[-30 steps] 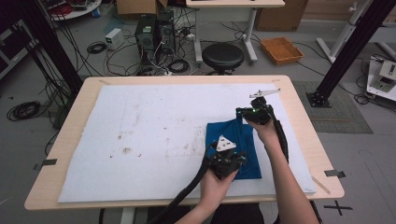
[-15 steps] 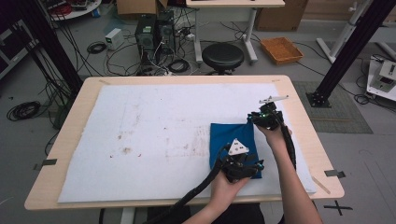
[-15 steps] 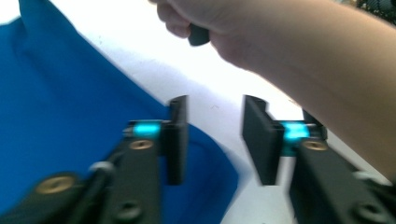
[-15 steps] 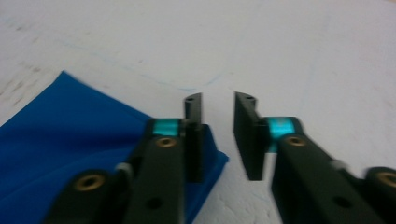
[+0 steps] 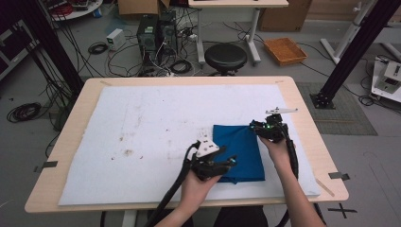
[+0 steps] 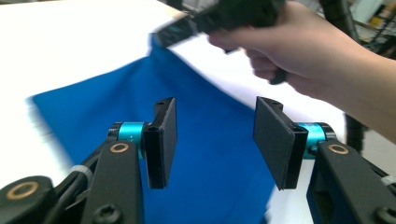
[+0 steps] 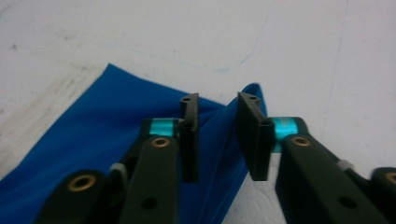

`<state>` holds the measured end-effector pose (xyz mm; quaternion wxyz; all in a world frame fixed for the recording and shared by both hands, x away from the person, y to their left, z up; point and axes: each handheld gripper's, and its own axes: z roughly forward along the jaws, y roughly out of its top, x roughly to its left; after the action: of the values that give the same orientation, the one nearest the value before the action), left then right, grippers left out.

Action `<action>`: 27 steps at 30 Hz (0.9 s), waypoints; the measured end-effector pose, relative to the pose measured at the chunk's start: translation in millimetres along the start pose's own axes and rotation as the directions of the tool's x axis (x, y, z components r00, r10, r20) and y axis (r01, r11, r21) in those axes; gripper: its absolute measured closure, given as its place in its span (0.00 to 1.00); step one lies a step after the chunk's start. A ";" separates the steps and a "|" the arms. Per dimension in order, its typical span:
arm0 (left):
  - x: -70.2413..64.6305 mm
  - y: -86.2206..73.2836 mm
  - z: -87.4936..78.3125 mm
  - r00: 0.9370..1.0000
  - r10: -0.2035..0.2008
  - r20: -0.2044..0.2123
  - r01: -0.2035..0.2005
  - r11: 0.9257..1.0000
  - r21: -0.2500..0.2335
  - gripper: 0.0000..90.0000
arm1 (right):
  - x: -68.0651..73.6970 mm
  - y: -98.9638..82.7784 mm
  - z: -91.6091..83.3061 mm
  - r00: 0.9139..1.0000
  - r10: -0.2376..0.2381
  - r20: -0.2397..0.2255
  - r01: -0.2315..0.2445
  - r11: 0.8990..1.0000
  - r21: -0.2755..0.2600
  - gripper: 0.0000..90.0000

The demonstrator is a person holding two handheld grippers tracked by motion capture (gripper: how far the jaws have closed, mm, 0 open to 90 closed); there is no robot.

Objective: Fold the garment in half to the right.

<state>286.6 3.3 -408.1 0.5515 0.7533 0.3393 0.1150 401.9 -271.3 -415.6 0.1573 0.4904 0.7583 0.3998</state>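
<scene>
Left gripper (image 5: pixel 222 166) hovering at near edge of blue cloth (image 5: pixel 239 151) – fingers having just opened wide, nothing between. Cloth lying folded on surface (image 5: pixel 142 123). Right gripper (image 5: pixel 265 130) at far corner – fingers having narrowed around raised fold, likely regrasping.

The left gripper (image 5: pixel 222 165) is black, with a pale grey three-cornered plate on top and a thick black cable trailing off its back. The right gripper (image 5: pixel 265 128) is black too — a small green light glows on it. Up close, each has two flat black fingers (image 6: pixel 164 135) with dull dark pads, shiny teal rings behind them, brass-coloured rivets and black screws. Both forearms are bare — no sleeves.
</scene>
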 end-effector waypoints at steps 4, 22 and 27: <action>19.0 -3.1 -22.6 0.998 0.006 -0.057 -0.006 1.000 0.004 0.54 | -3.2 -5.4 4.8 1.000 0.000 0.015 0.000 1.000 0.026 0.98; 76.6 -19.9 -93.8 0.980 -0.036 -0.195 0.029 0.999 -0.036 0.53 | -4.4 -40.3 -46.8 0.996 0.092 0.014 -0.091 0.993 -0.077 0.74; 87.2 -24.9 -112.5 0.973 -0.016 -0.231 0.008 0.999 -0.034 0.49 | 17.5 -75.5 -78.3 0.995 0.077 -0.062 -0.082 0.994 -0.076 0.72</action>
<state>280.2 147.6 -407.2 0.5212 0.7237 0.4037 0.2039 297.6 -306.5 -420.9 0.1381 0.5017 0.7261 0.4495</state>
